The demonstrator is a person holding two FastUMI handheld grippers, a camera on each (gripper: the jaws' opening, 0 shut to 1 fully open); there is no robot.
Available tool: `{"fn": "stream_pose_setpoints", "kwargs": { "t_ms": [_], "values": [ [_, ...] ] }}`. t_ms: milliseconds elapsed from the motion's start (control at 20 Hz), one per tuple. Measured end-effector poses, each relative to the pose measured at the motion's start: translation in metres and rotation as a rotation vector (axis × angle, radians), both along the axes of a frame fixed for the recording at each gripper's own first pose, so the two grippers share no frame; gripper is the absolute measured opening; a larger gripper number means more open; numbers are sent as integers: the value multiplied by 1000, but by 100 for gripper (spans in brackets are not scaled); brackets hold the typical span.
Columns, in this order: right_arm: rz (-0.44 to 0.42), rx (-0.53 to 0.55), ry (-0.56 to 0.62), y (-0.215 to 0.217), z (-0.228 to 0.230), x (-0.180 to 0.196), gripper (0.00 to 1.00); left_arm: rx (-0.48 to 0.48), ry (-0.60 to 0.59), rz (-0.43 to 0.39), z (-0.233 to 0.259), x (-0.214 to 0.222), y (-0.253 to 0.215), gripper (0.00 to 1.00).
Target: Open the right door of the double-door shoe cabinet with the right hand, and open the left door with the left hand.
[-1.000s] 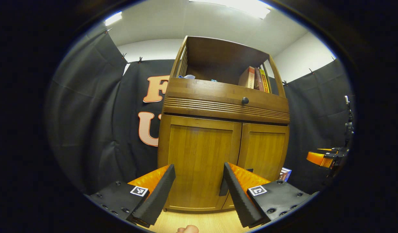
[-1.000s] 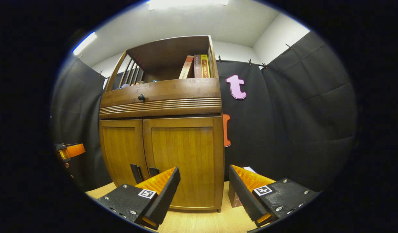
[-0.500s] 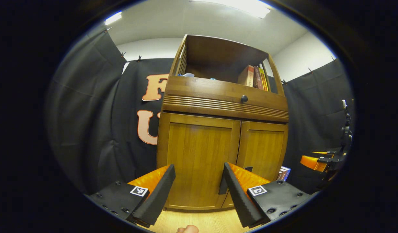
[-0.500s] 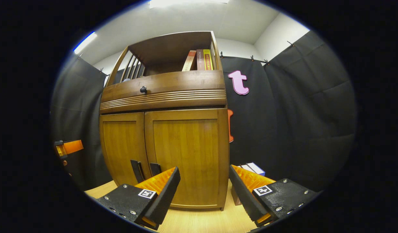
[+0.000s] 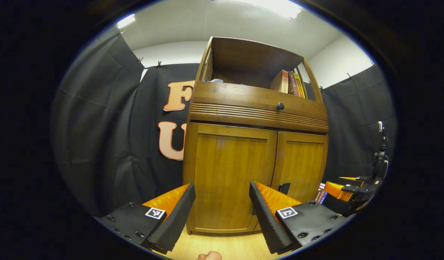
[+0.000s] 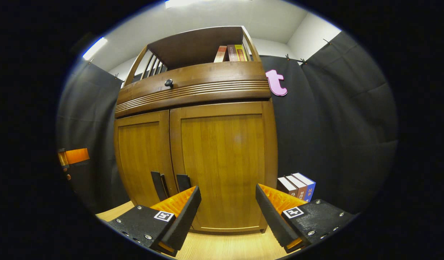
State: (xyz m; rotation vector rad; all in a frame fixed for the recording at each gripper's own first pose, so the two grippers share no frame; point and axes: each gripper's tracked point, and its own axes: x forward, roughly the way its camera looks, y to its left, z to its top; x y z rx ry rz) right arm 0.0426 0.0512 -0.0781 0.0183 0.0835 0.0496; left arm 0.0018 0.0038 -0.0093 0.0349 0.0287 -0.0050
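We count one shoe cabinet (image 6: 193,151) with two doors, two door handles (image 6: 159,186), and one drawer knob (image 6: 168,83). Three books (image 6: 232,53) stand on top (three more (image 6: 297,185) stand on the floor).

We see the shoe cabinet (image 6: 196,144) standing upright on the wooden floor against the black cloth wall, a warm brown wooden piece with an open shelf on top and a ribbed drawer front below it. Its right door (image 6: 223,166) and left door (image 6: 142,159) are both shut, flush side by side, each a plain panel in a frame. Near their meeting edges, low down, sit two dark vertical handles (image 6: 158,184), one on each door.
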Motion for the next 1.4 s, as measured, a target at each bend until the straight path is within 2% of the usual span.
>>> {"fn": "stream_pose_setpoints", "kwargs": {
  "t_ms": [150,750,1000,1050,1100,1150,1200,1250,1300,1350,1400],
  "values": [
    [18,0,8,14,-15,8,94,2,-5,20,0,2,3,96],
    [99,18,115,73,-90,53,94,25,-5,14,-8,4,8,95],
    [120,32,124,95,-98,75,94,23,-10,39,-10,4,25,95],
    [126,31,128,99,-99,79,100,23,-12,45,-11,6,28,95],
    [133,30,131,103,-101,83,92,24,-12,50,-12,7,32,95],
    [129,24,136,105,-103,86,100,25,-10,54,-13,8,34,95],
    [120,20,136,106,-104,89,87,26,-8,55,-14,10,35,95],
    [117,17,130,108,-103,94,94,26,-6,53,-16,11,37,95],
    [112,10,128,109,-101,98,87,26,-6,51,-17,13,37,95],
    [104,2,125,109,-100,102,74,25,-5,50,-18,13,37,95],
    [100,-4,121,108,-99,104,70,25,-4,48,-19,14,38,95]
  ]
}}
